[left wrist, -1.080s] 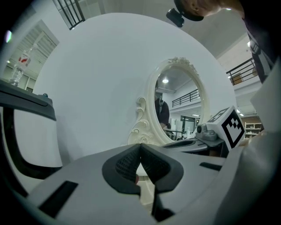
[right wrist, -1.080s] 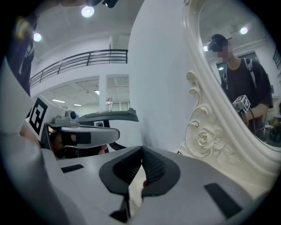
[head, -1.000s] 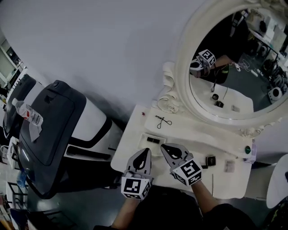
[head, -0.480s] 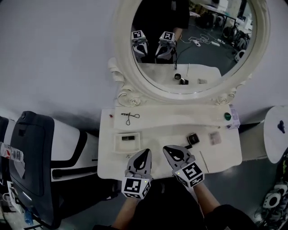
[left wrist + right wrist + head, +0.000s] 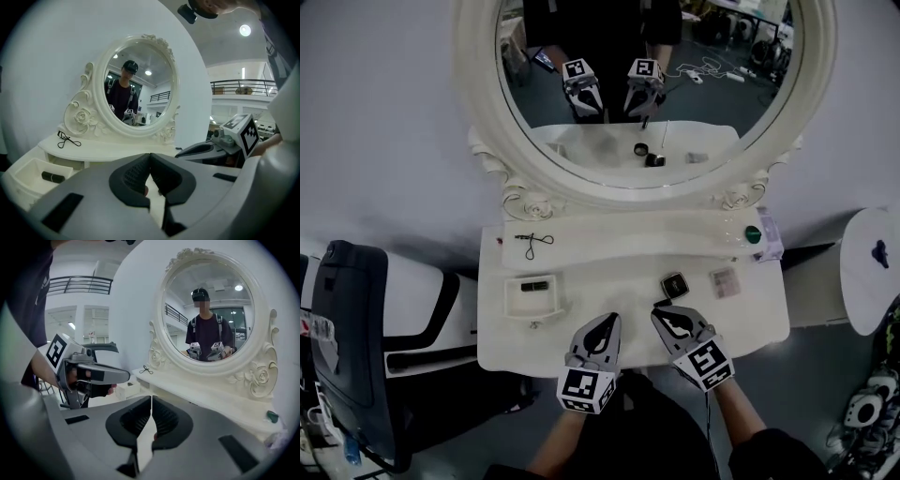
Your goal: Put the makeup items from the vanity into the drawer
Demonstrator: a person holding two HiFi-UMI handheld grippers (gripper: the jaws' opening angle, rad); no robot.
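White worktop (image 5: 609, 281) beneath an oval mirror (image 5: 647, 84) carried a black compact (image 5: 675, 284) and a small packet (image 5: 724, 280), with an eyelash curler (image 5: 534, 242) on the raised shelf behind. A dark tube (image 5: 534, 285) lay in the open drawer (image 5: 511, 305) at left. The left tool (image 5: 605, 320) and right tool (image 5: 662, 313) hovered at the near edge, jaws together, empty.

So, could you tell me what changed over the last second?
Only the view swung: the person turned to face the white mirrored vanity squarely. Nothing was gripped or released. The left gripper and right gripper stay shut and empty at its front edge; the black eyelash curler, black square compact and open white drawer are unmoved.
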